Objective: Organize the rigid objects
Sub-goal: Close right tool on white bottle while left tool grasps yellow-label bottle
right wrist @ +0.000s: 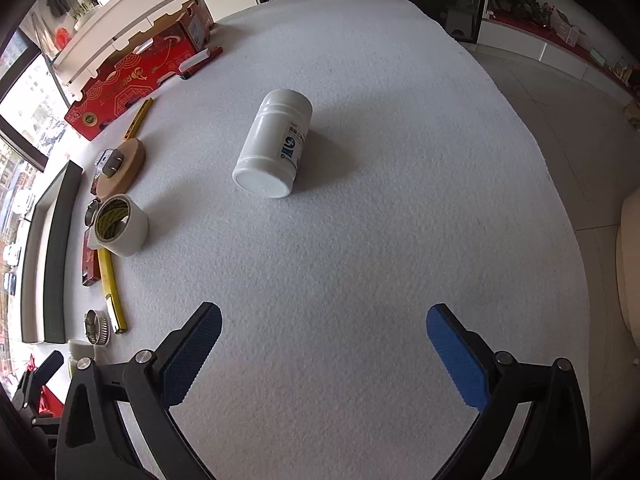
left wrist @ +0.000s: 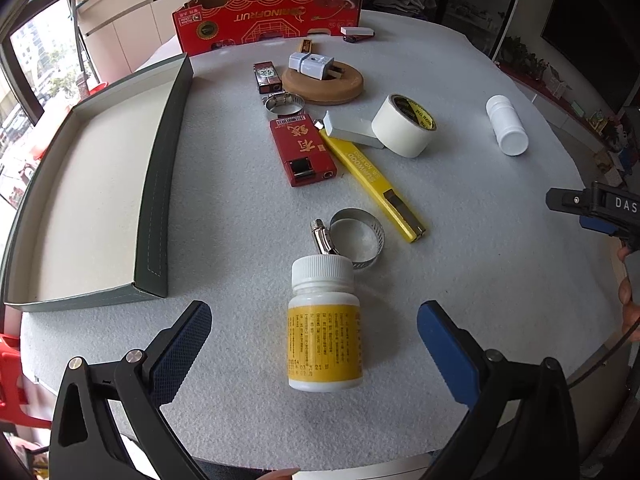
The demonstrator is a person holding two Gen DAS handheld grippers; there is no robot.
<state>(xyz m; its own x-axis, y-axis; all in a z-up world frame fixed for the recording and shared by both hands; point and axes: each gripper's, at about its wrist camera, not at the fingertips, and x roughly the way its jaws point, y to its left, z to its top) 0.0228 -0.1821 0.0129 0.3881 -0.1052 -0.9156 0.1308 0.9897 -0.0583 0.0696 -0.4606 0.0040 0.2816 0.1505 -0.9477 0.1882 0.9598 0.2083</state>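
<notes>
In the left wrist view a white pill bottle with a yellow label (left wrist: 325, 322) lies on the white felt table between the open jaws of my left gripper (left wrist: 314, 334). Beyond it lie a metal hose clamp (left wrist: 356, 236), a yellow utility knife (left wrist: 370, 178), a red lighter box (left wrist: 302, 150), a tape roll (left wrist: 404, 126) and a wooden disc (left wrist: 324, 84) with a white plug on it. A plain white bottle (left wrist: 506, 124) lies at the right; in the right wrist view this bottle (right wrist: 274, 144) lies ahead of my open, empty right gripper (right wrist: 324, 336).
An empty grey-green tray (left wrist: 160, 184) sits at the left of the table. A red cardboard box (left wrist: 268, 16) stands at the far edge, with small items beside it. The table edge curves round at the right. The right gripper's tip (left wrist: 592, 204) shows at the right of the left wrist view.
</notes>
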